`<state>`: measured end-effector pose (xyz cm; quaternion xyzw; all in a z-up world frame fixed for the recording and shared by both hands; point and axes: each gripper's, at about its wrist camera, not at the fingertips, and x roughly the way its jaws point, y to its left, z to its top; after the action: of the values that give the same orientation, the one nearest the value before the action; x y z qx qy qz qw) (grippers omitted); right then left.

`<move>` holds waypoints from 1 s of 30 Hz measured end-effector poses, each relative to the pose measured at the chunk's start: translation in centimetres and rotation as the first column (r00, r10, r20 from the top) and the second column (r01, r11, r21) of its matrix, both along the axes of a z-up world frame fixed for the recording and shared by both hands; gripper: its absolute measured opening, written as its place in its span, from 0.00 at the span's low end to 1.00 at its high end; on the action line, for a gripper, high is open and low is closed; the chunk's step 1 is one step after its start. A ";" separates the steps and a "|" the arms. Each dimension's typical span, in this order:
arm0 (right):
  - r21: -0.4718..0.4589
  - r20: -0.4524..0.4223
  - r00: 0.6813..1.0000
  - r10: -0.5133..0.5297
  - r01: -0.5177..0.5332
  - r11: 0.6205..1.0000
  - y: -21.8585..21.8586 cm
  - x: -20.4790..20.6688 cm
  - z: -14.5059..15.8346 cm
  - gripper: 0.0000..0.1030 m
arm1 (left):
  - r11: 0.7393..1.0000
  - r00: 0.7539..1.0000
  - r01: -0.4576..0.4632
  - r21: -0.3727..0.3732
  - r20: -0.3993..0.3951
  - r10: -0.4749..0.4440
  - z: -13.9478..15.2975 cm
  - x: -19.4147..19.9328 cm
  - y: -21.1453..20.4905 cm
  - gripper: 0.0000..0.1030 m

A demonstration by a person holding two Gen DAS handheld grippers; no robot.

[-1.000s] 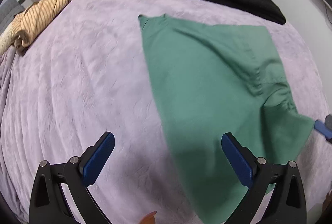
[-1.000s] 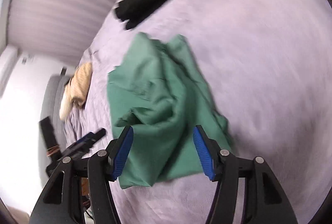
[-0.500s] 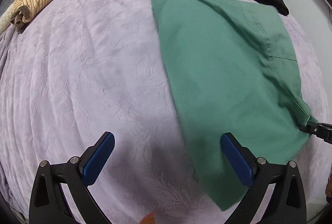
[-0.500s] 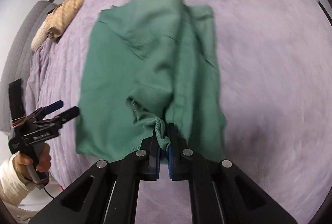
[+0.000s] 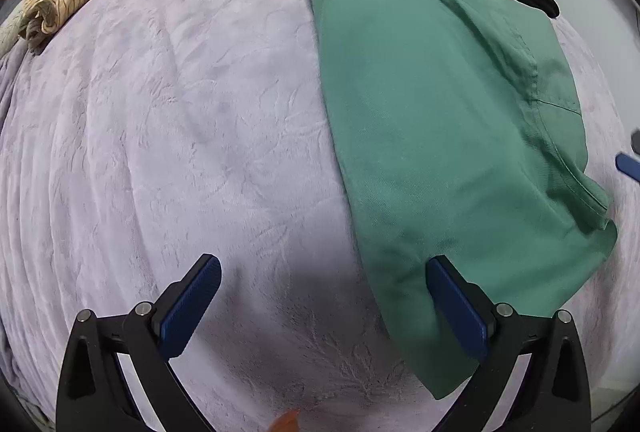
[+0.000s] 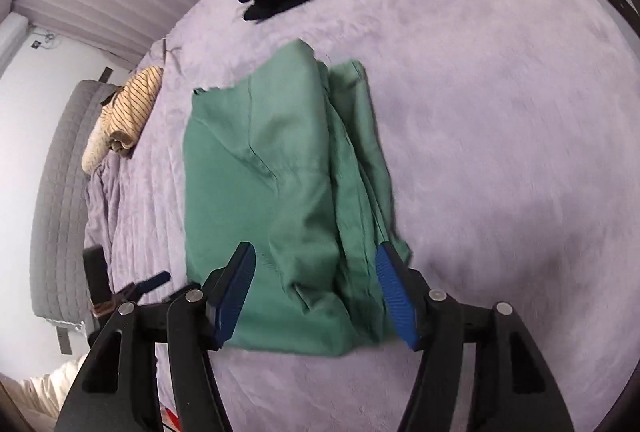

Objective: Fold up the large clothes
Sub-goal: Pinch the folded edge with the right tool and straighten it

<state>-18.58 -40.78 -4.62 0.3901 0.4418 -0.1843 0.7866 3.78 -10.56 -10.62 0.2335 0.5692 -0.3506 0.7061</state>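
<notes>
As the green garment (image 5: 440, 119) lies spread on the lilac bedspread (image 5: 180, 111):
Right gripper (image 6: 316, 290): jaws just reopened, apart, hem between them unpressed.
Left gripper (image 5: 320, 306): wide open, empty, 1 finger over the garment's edge.

The left claw (image 5: 320, 306) points steeply downward with its jaws set wide apart and nothing between the blue pads (image 5: 192, 306). The right claw (image 6: 316, 294) also points downward; its jaws have just been opening and now stand apart, pressing on nothing. A pale sleeve (image 6: 48, 388) shows at the lower left of the right wrist view.
</notes>
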 end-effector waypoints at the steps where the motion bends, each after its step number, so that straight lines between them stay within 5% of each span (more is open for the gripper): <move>1: -0.002 0.006 1.000 0.013 -0.013 1.000 -0.5 1.4 0.0 0.65 | 1.000 1.000 -0.002 0.000 0.000 0.002 0.1 0.0 0.0 1.00; 4: 0.018 -0.005 1.000 0.007 -0.007 1.000 -3.0 5.6 -2.0 0.60 | 1.000 1.000 0.009 -0.007 -0.001 -0.009 0.8 -0.3 -0.2 1.00; 7: 0.125 -0.019 1.000 -0.007 0.010 0.992 -4.2 7.5 -3.7 0.04 | 1.000 1.000 0.022 -0.020 -0.005 -0.022 1.4 -0.4 -0.4 1.00; 11: -0.038 0.000 1.000 0.031 -0.031 0.999 -4.4 8.7 -1.4 0.04 | 0.998 0.998 0.059 -0.029 -0.013 -0.059 0.9 -1.4 -0.8 1.00; 16: -0.001 -0.125 0.992 0.021 -0.021 1.000 -7.0 9.2 -6.4 0.04 | 0.997 0.997 0.075 -0.028 -0.008 -0.075 -0.2 -2.6 -1.7 1.00; 19: 0.008 -0.113 0.993 0.014 -0.013 1.000 -7.3 8.7 -7.1 0.04 | 0.997 0.997 0.075 -0.022 -0.008 -0.076 0.1 -2.8 -1.7 1.00; 25: -0.011 -0.084 0.996 0.006 -0.006 1.000 -5.5 7.2 -2.4 0.09 | 0.997 0.997 0.081 -0.009 0.001 -0.081 0.9 -3.1 -1.0 1.00; 30: -0.032 -0.021 0.992 0.128 -0.129 0.991 0.4 5.0 1.3 0.09 | 0.999 0.999 0.051 -0.005 -0.006 -0.051 0.8 -3.3 -0.5 1.00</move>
<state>-13.62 -40.38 -3.35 0.3460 0.4702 -0.1443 0.7990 0.50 -11.10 -9.84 0.2450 0.5643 -0.3707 0.6958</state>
